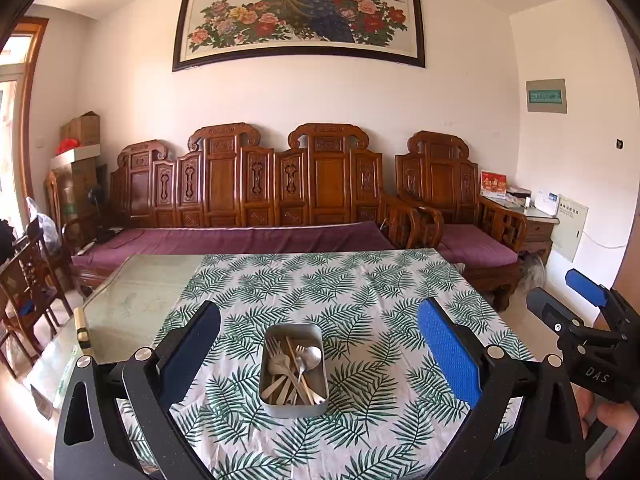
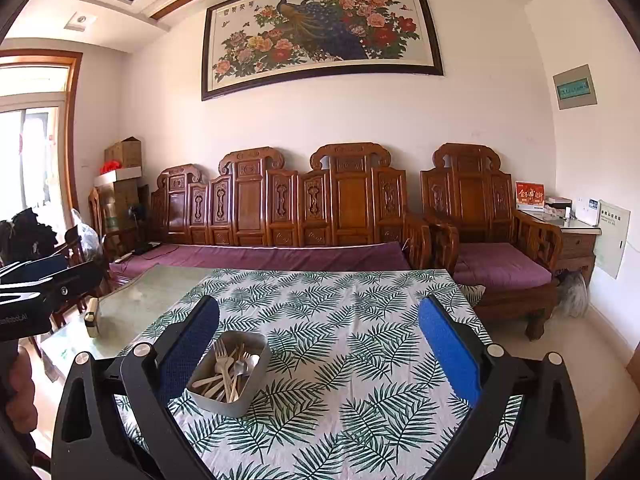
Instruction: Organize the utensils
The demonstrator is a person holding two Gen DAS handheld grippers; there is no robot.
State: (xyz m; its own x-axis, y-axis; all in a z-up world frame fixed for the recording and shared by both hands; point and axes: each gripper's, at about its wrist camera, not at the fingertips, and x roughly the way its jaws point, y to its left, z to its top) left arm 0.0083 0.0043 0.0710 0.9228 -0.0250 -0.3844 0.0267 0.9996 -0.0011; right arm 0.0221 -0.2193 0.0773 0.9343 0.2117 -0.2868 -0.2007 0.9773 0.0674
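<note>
Left gripper [image 1: 318,350]: your black gripper with blue pads is spread wide, nothing between the fingers, held above the counter.
Right gripper [image 2: 318,350]: same state, fingers wide apart, empty, above the counter.
Tin: rectangular grey metal tin [image 1: 294,404] sits on the counter, framed between your left gripper's fingers in the left wrist view; in the right wrist view it [image 2: 224,398] lies just beside the left blue pad [image 2: 188,350], contact unclear.
Utensils: silver metal forks and spoons [image 1: 294,368] plus pale wooden chopsticks [image 1: 298,370] piled loose inside the tin, mixed, tines and bowls pointing away from you.
Counter: glass-topped counter [image 1: 132,300], right part covered by a white cloth with green fern print [image 1: 360,304].
Cross view: your right gripper [image 1: 580,320] shows at the right edge of the left wrist view, beside the counter.
Background: carved wooden bench with purple cushion [image 1: 240,240] behind the counter.
</note>
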